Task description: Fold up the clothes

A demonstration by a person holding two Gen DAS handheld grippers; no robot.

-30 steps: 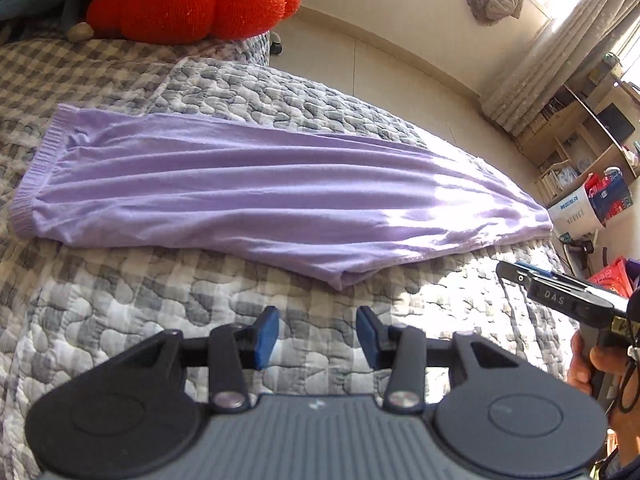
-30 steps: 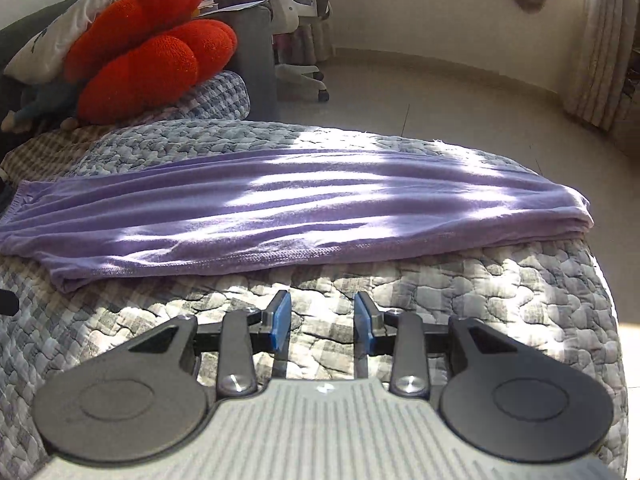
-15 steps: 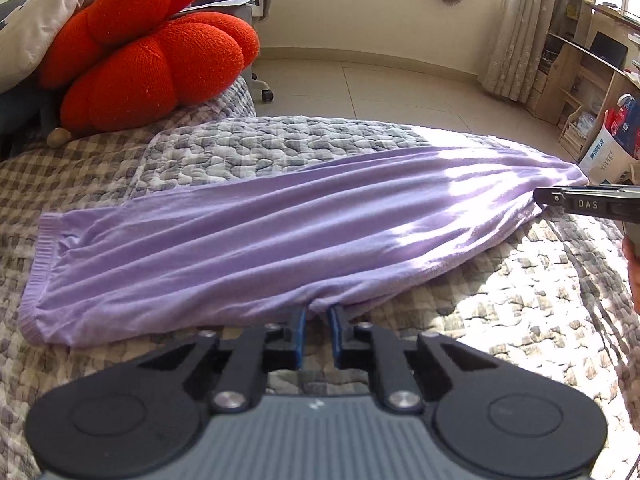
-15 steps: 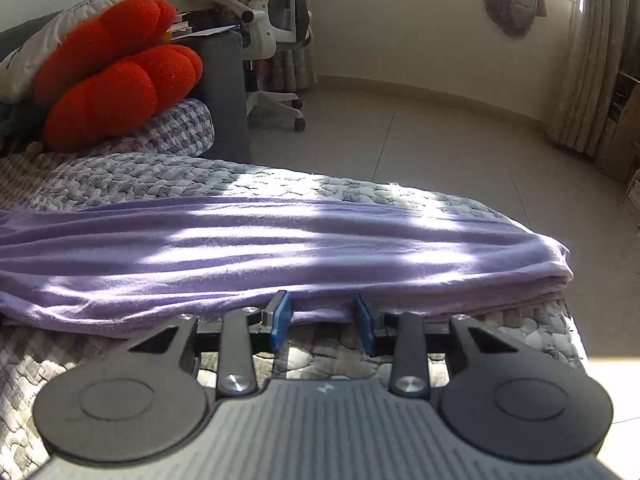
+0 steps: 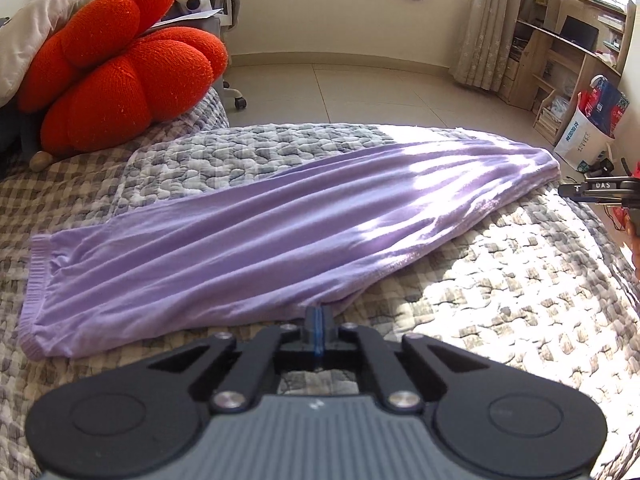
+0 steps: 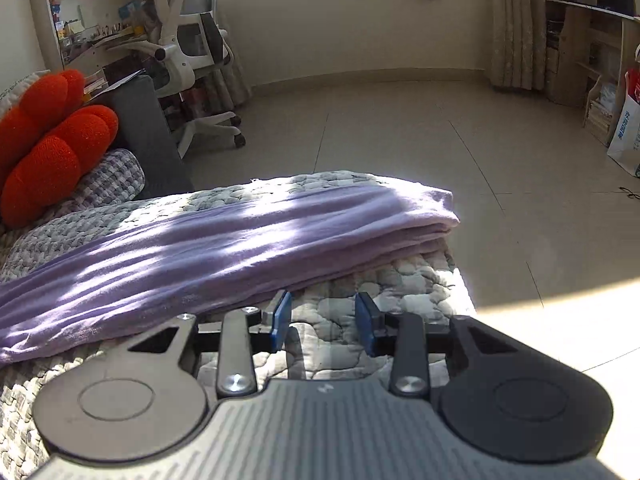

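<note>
In the left wrist view, a lilac garment (image 5: 280, 240), folded into a long band, lies slantwise across a grey quilted bedspread (image 5: 500, 300), its ribbed hem at the left of the frame and its sunlit folded end at the upper right. The left gripper (image 5: 318, 320) sits at the bottom centre with its blue pads pressed flat together right at the garment's near edge; whether any cloth is pinched between them cannot be told. An orange knitted cushion (image 5: 120, 64) fills the upper left, on a checked cover, and at the right edge the tip of the right gripper (image 5: 592, 192) shows beside the bed's sunlit corner. In the right wrist view, the same garment (image 6: 220, 252) runs from the lower left up to the centre, where its stacked layers end near the corner of the bedspread (image 6: 400, 292). The right gripper (image 6: 325, 316) stands partly open at the lower centre, nothing between its pads, its left pad (image 6: 282, 316) just beside the garment's near edge, over the quilt. A white office chair (image 6: 192, 48) stands on the tiled floor (image 6: 400, 140) at the upper left.
</note>
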